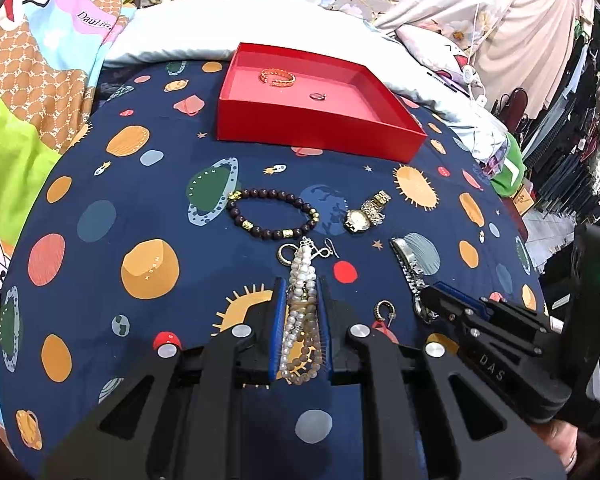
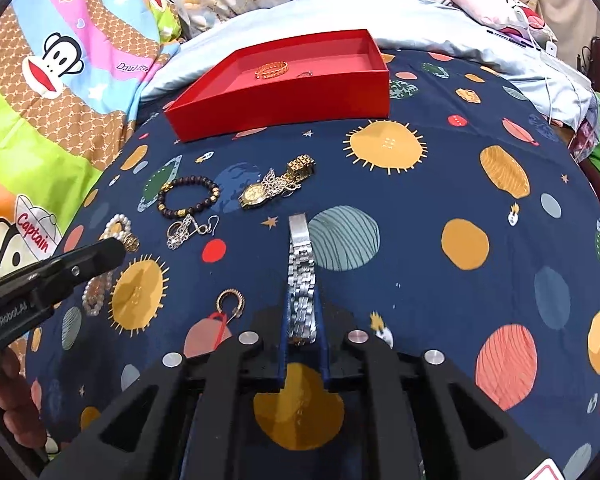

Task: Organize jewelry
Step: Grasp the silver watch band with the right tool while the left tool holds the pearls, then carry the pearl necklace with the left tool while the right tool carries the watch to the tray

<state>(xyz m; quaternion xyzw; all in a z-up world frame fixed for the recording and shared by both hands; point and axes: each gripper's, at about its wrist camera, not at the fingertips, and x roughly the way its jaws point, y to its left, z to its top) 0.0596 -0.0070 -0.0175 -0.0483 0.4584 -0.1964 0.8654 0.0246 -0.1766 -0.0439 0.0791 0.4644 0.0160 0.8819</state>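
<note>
Left wrist view shows white letters "DAS" on the black body of the right gripper [image 1: 422,300], which comes in from 3 o'clock. From the right wrist view, "GenRobot.AI" is printed on the left gripper [image 2: 118,250], and the cartoon blanket [image 2: 40,80] at 10 o'clock carries the word "Captain" on a hat.

The left gripper's fingers stand almost closed and pinch the pearl bracelet [image 1: 300,312], a bundle of round white and beige beads. Its long axis runs between the fingers toward 12 o'clock, over the dark blue sheet [image 1: 100,240] printed with planets.

The right gripper's fingers are also narrow and press on the silver watch band [image 2: 302,280], made of flat metal links. The band lies straight, pointing from the fingers toward 12 o'clock.

Beyond them, toward 12 o'clock, a red box [image 1: 320,132] of smooth card stands open; inside lie a gold bangle [image 1: 278,77] and a small ring [image 1: 317,97]. Between box and grippers rest a dark bead bracelet [image 1: 272,214] with gold spacers and a gold watch [image 1: 364,214]. A hoop earring [image 1: 384,310] lies near the right gripper.
</note>
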